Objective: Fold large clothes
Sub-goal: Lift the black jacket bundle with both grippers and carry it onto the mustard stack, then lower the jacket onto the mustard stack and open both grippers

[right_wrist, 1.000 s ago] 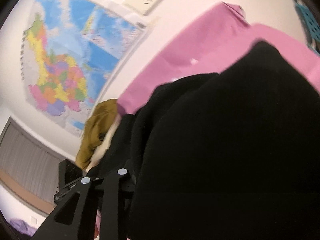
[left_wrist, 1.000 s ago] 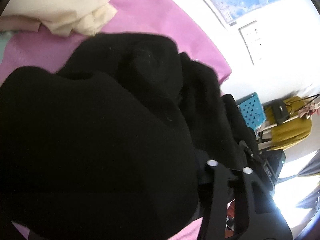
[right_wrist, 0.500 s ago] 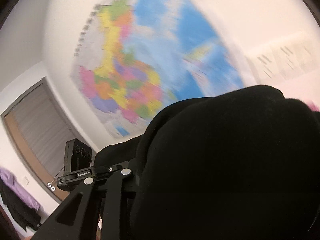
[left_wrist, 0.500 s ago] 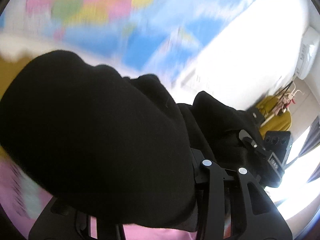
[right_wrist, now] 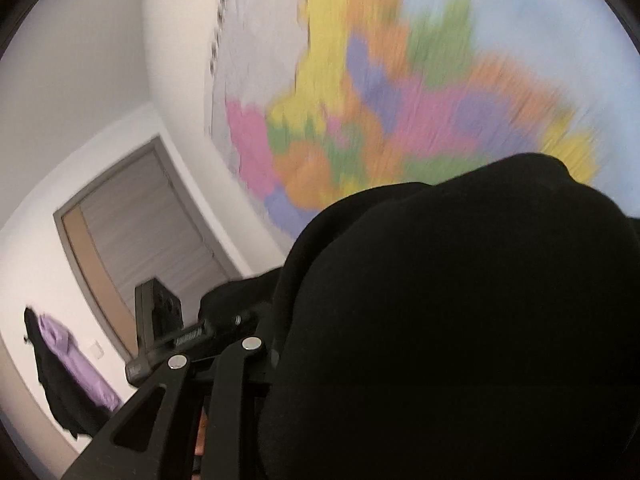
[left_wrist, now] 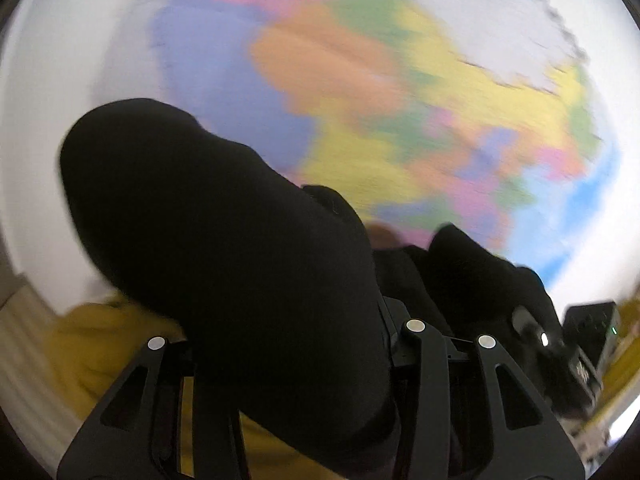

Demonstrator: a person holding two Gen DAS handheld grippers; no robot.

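We hold black garment (left_wrist: pixel 240 264) up in front of map (left_wrist: pixel 400 92), both grippers raised with it. Left gripper (left_wrist: pixel 288 364): jaws pinching garment, cloth bulging over fingers and hiding tips. Right gripper (right_wrist: pixel 360 364): jaws pinching same garment (right_wrist: pixel 460 320), tips buried too. Garment edges blurred, top fold rounded against map. Yellow cloth (left_wrist: pixel 104 360) below map, under left gripper. Door (right_wrist: pixel 132 236) left of map; purple clothing (right_wrist: pixel 76 368) hangs beyond door. Open wall between map and door.
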